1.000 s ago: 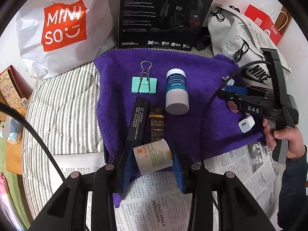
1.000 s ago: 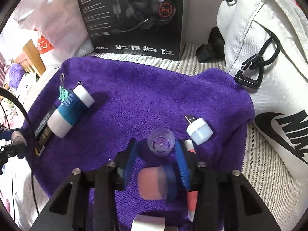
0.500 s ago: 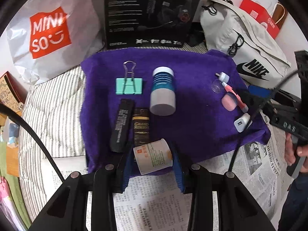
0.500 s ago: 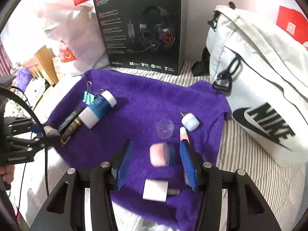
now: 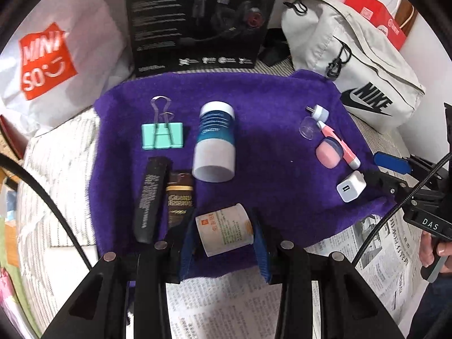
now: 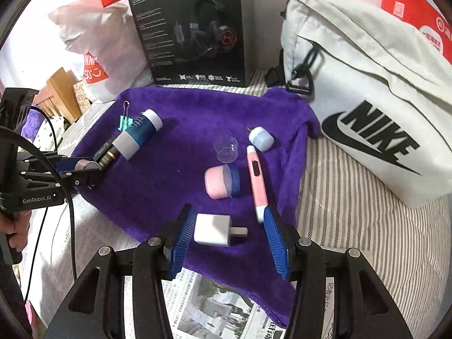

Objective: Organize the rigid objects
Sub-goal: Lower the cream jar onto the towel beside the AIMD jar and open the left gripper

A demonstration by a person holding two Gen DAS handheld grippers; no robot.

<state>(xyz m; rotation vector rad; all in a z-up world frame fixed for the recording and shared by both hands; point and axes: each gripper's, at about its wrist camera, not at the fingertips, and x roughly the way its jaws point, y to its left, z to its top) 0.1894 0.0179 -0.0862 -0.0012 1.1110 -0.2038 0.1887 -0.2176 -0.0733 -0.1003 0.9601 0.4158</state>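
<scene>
A purple towel (image 5: 268, 107) holds the objects. My left gripper (image 5: 223, 233) is shut on a small white bottle with an orange label (image 5: 224, 233) at the towel's near edge. My right gripper (image 6: 226, 228) is open, its jaws either side of a white USB charger (image 6: 212, 229) without touching it. Ahead of it lie a pink-and-blue jar (image 6: 221, 182), a pink thermometer (image 6: 256, 180), a clear cup (image 6: 226, 148) and a small white cap (image 6: 261, 138). A blue-and-white bottle (image 5: 216, 144), a teal binder clip (image 5: 162, 135), a black bar (image 5: 151, 197) and a brown bar (image 5: 179, 200) lie on the left.
A black headset box (image 5: 202, 19) stands behind the towel, with a white Miniso bag (image 5: 53, 56) on the left and a white Nike bag (image 5: 350, 56) on the right. Newspaper (image 5: 226, 305) covers the near side. Striped bedding (image 6: 353, 212) lies to the right.
My right gripper has pulled back from the pink-and-blue jar, which now lies free on the towel, and now frames the white charger. My left gripper has backed away slightly with the bottle.
</scene>
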